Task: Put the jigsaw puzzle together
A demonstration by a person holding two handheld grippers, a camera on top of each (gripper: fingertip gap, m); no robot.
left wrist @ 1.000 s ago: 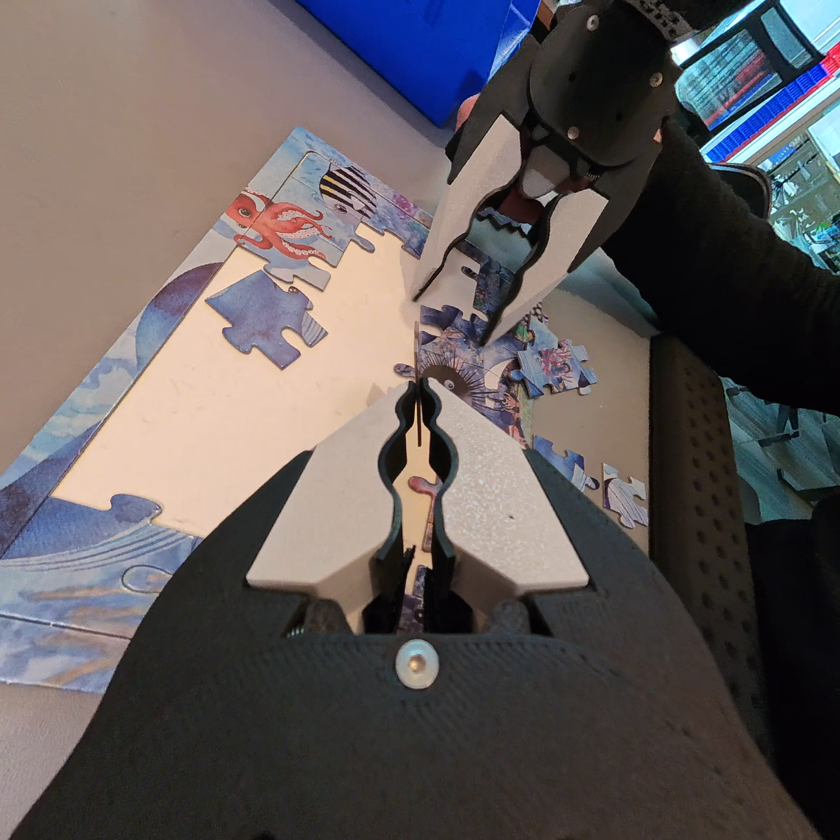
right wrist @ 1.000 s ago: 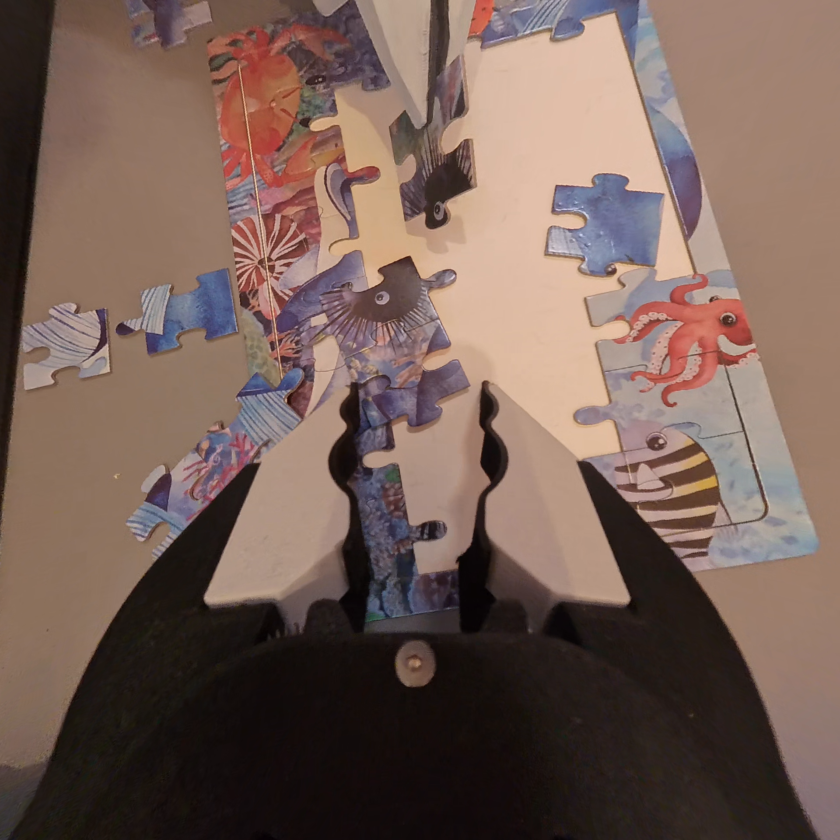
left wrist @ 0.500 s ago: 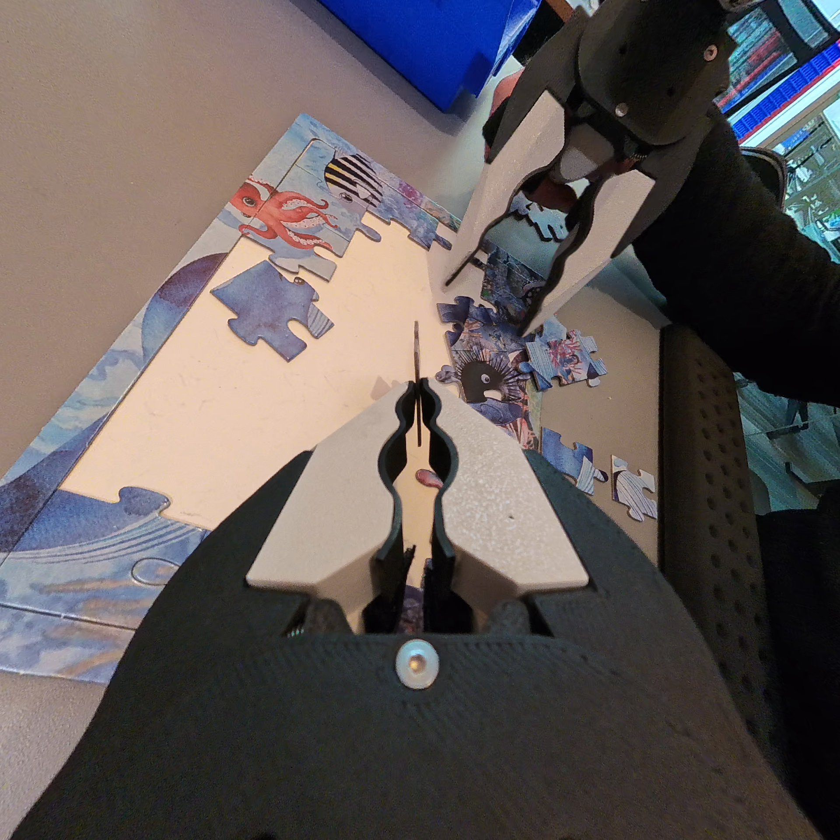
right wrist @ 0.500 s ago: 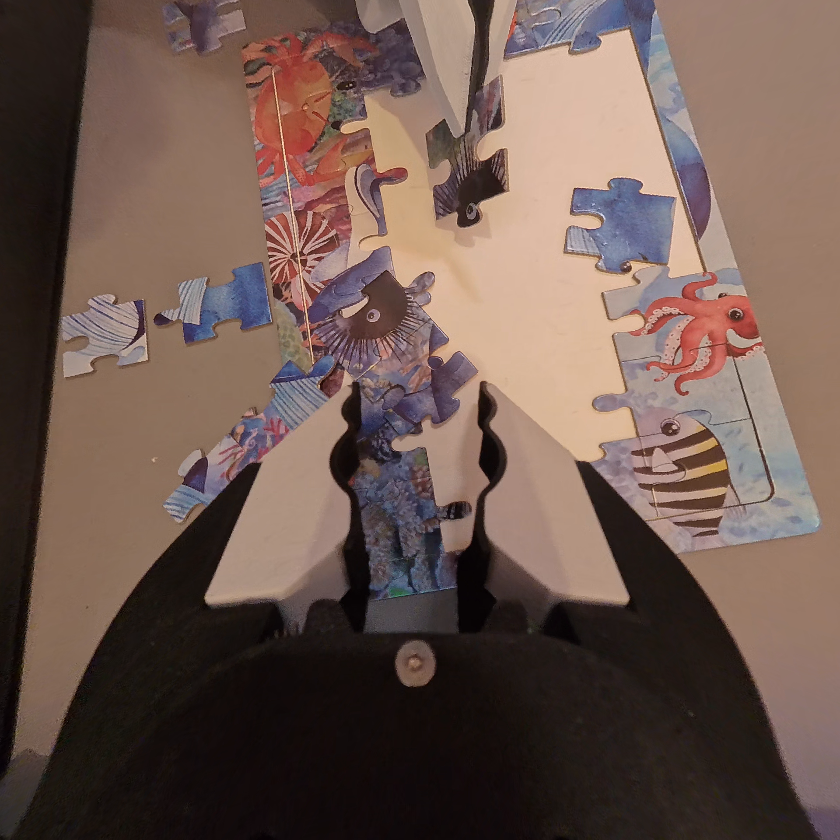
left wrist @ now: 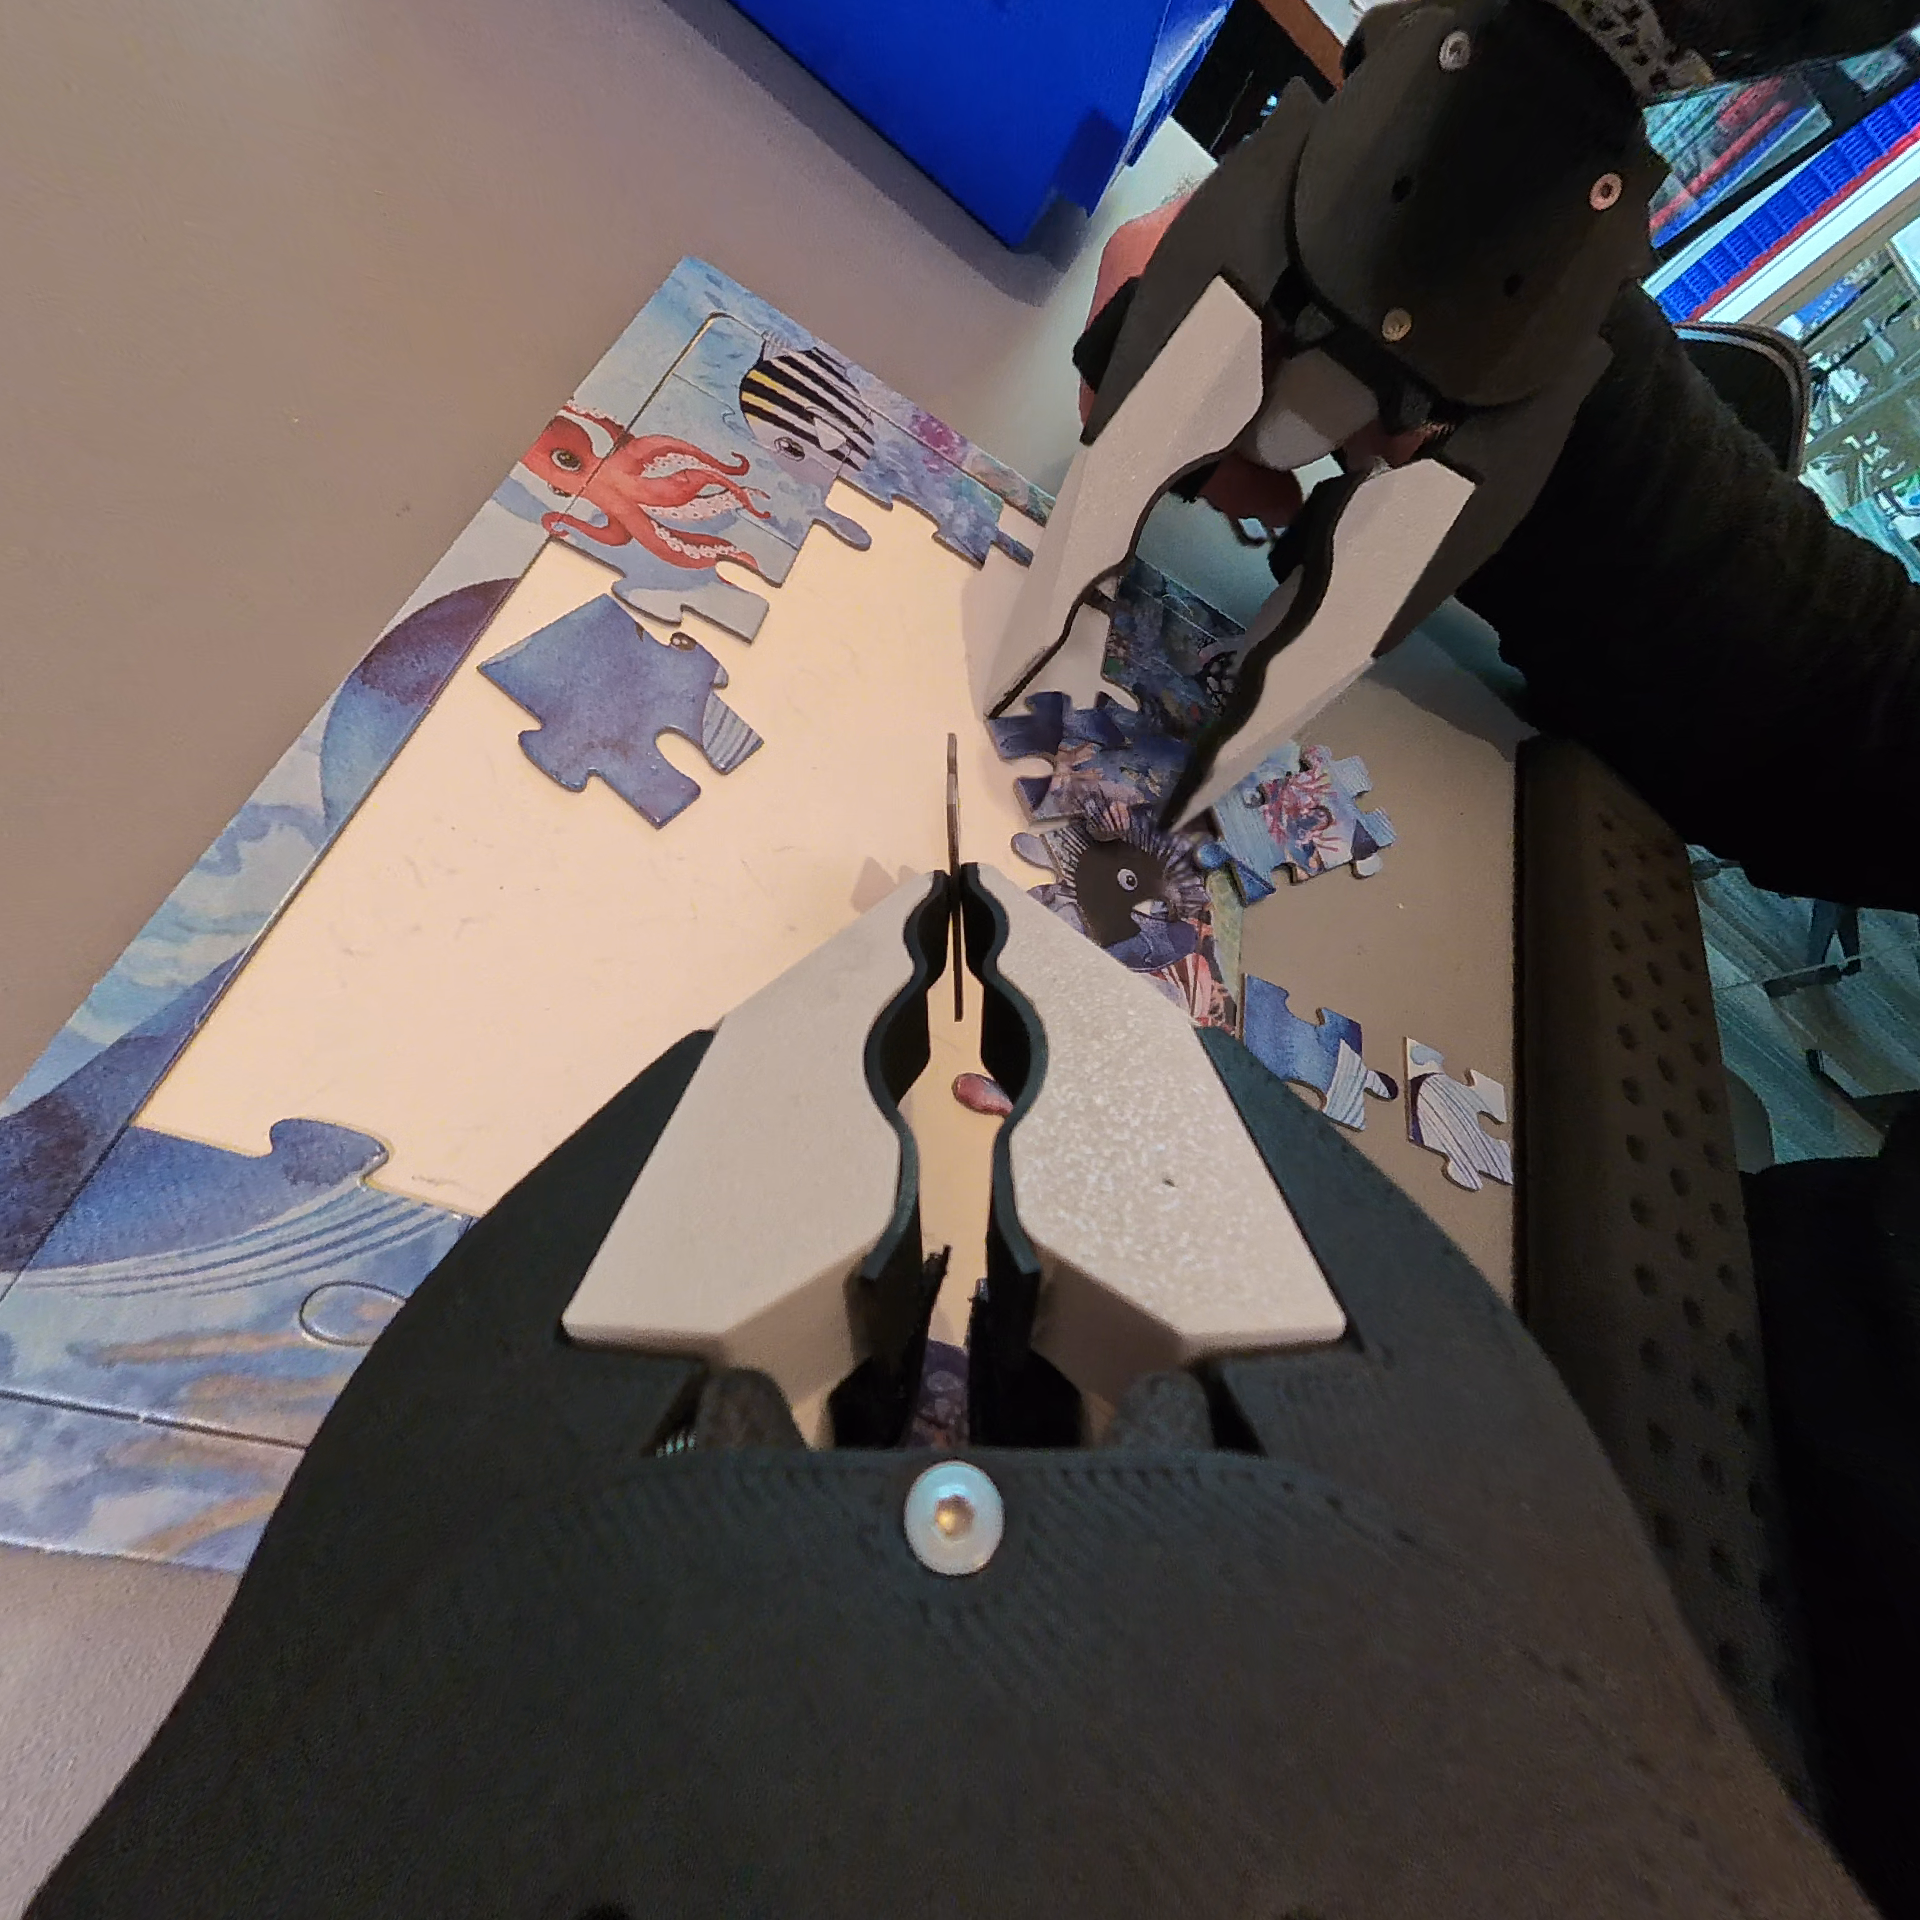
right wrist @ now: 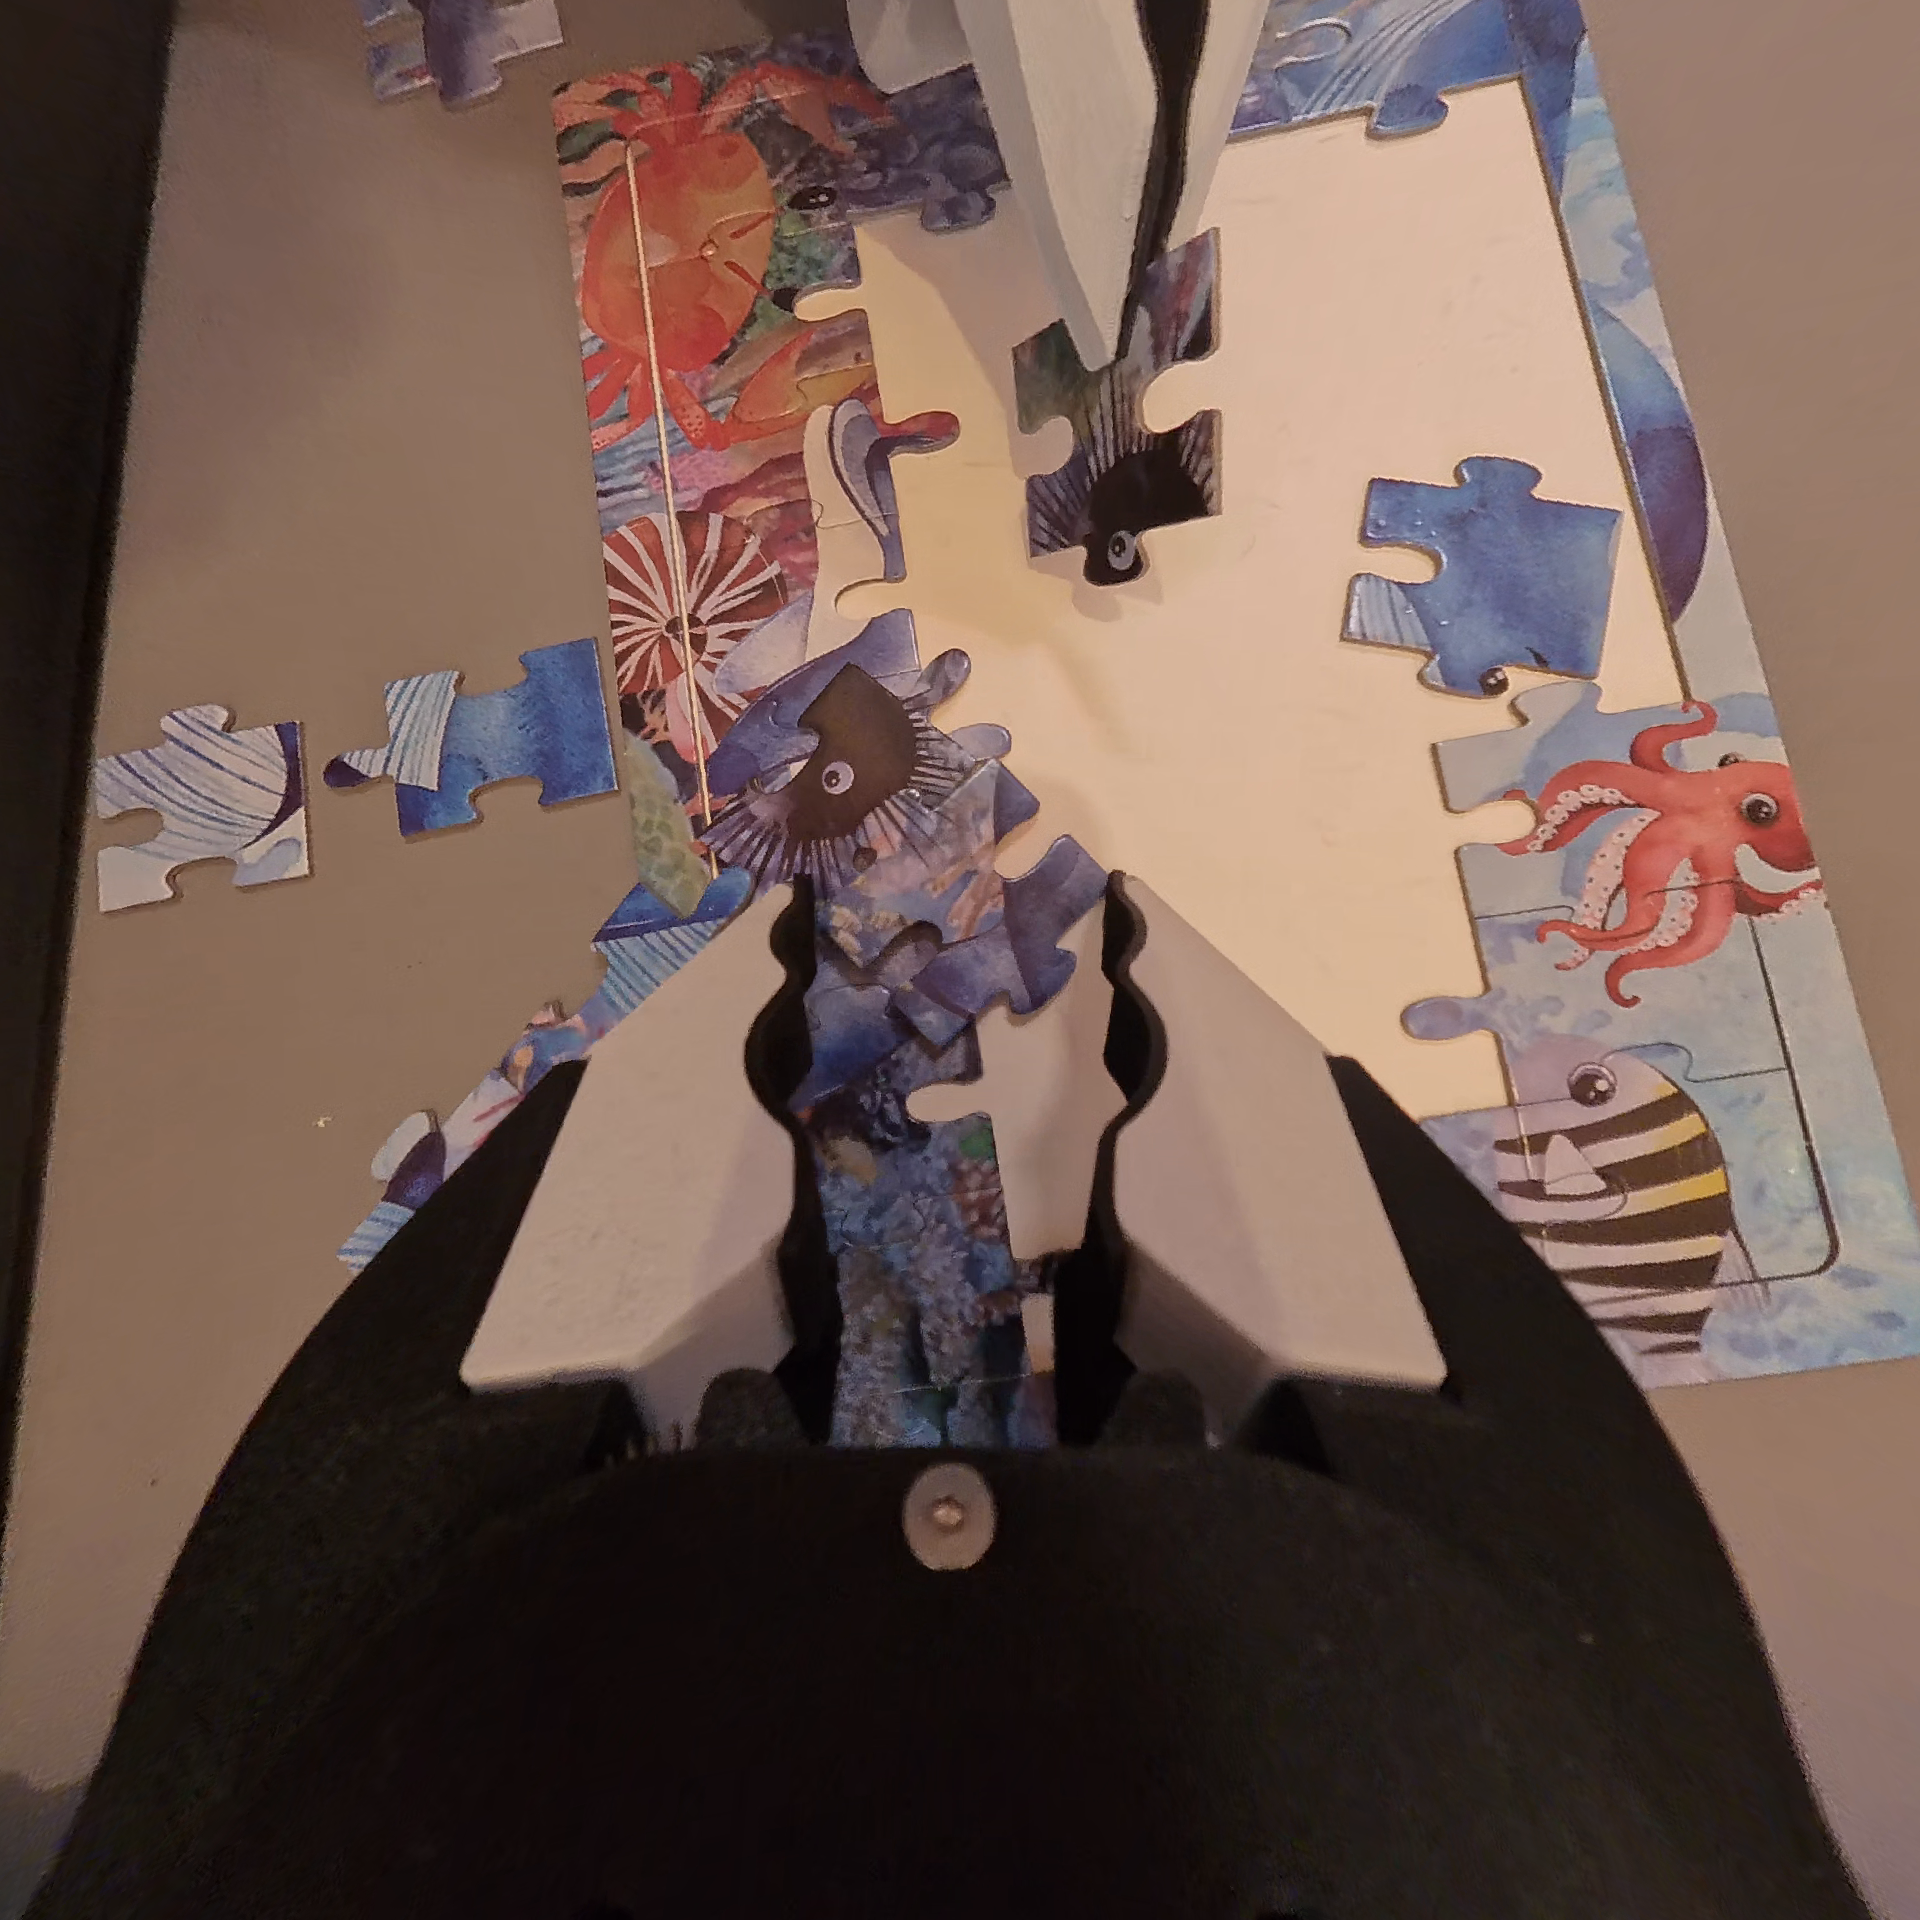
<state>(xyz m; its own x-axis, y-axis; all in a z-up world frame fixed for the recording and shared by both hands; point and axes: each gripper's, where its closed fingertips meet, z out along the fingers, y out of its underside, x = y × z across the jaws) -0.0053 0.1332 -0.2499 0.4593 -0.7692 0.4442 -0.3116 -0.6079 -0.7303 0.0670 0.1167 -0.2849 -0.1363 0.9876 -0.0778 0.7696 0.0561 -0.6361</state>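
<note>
The jigsaw tray point(right wrist: 1247, 727) lies on a grey table, its cream base partly filled; it also shows in the left wrist view point(left wrist: 468, 935). My left gripper point(left wrist: 953, 878) is shut on a black-fish piece point(right wrist: 1127, 436), seen edge-on point(left wrist: 952, 800), and holds it above the bare base. In the right wrist view the left gripper point(right wrist: 1117, 343) comes in from the top. My right gripper point(right wrist: 958, 883) is open and empty above a blue-purple piece point(right wrist: 997, 956) next to the black urchin piece point(right wrist: 831, 769). It shows in the left wrist view point(left wrist: 1091, 764) too.
A loose blue piece point(right wrist: 1486, 582) lies on the base near the octopus point(right wrist: 1683, 831). Loose pieces point(right wrist: 203, 800) point(right wrist: 499, 748) lie on the table left of the tray. A blue box point(left wrist: 987, 94) stands behind the tray. A black perforated surface point(left wrist: 1631, 1143) borders the table. The grippers' ends are close to 9 centimetres from one another. The octopus point(right wrist: 1683, 831) lies around 10 centimetres away from my right fingertips. It turns up in the left wrist view point(left wrist: 633, 483) as well.
My left gripper has kept hold of the fish piece and carried it a little away from the crab edge over the bare base. My right gripper has stayed open and drawn back slightly.
</note>
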